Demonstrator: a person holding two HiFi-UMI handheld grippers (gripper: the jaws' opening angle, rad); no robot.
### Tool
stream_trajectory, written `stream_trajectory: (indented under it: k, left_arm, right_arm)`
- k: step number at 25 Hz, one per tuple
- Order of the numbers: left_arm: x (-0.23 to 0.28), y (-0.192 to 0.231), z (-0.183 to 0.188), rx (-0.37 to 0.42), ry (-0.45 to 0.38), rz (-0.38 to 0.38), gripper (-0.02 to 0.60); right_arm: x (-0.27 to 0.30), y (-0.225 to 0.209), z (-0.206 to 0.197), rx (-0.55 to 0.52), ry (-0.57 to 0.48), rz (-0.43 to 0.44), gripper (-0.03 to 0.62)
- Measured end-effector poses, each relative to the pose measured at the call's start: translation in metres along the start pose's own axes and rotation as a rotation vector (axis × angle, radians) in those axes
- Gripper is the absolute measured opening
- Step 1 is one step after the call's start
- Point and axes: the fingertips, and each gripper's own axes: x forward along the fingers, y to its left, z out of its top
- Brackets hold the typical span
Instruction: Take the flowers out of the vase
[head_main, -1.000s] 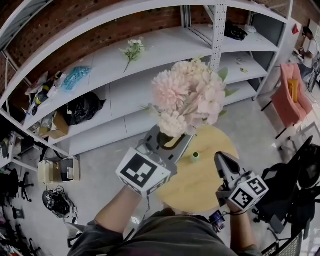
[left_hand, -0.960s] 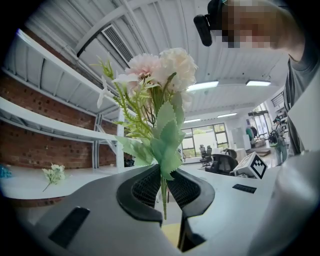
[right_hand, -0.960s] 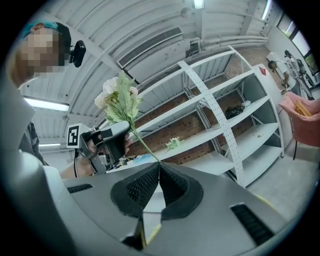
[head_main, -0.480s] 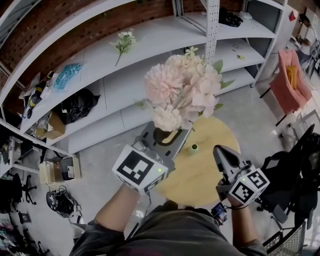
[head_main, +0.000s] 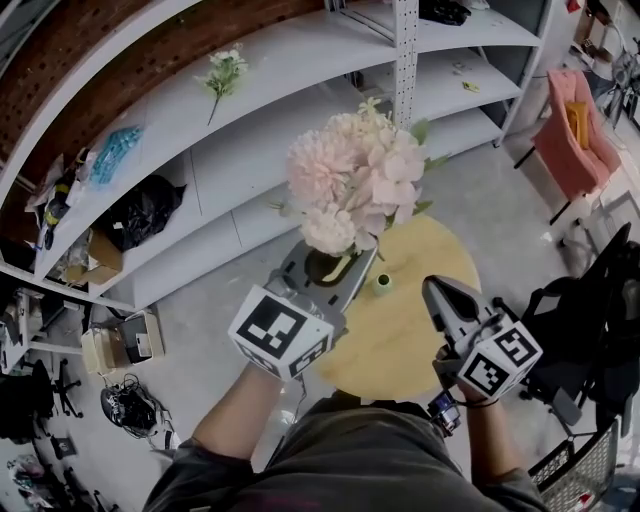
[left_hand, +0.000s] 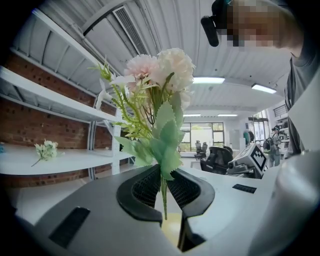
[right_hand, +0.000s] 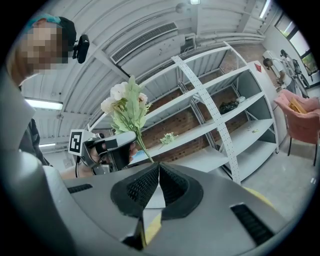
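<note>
Left gripper (head_main: 325, 268) is clamped on the thin green stem (left_hand: 163, 196) of the flowers (head_main: 352, 180). Pink heads sit up above the jaws, clear of the vase (head_main: 383, 283), which stands alone on the table just right of that gripper.

Risks, as I judge them: the hold is on one skinny stem near its bottom end and the bunch is top-heavy, so it could pivot or slip thru the grip if the hand tilts or jerks. A low swing could also knock the small vase over. Right gripper (head_main: 440, 297) is closed w/ nothing in it, over the table's right side, so no backup hold.

Surface: round yellowish table (head_main: 400, 350), bare apart from the vase.

Room: grey shelving (head_main: 250, 160) runs across the back w/ a black bag (head_main: 140, 212) at left and a loose sprig (head_main: 222, 72) higher up. Brick wall (head_main: 150, 40) is behind, pink chair (head_main: 575, 140) at far right.
</note>
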Motion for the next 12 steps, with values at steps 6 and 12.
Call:
stream_trajectory:
  k: [6,12]
  left_arm:
    - [0.004,0.005,-0.002,0.003,0.003,-0.007,0.046]
    - [0.003,0.006,-0.001,0.011,0.003,-0.001,0.046]
  right_arm:
    - [0.009,-0.002,0.000,-0.017,0.001,0.008,0.015]
    - [0.012,-0.004,0.000,-0.015,0.000,0.015,0.015]
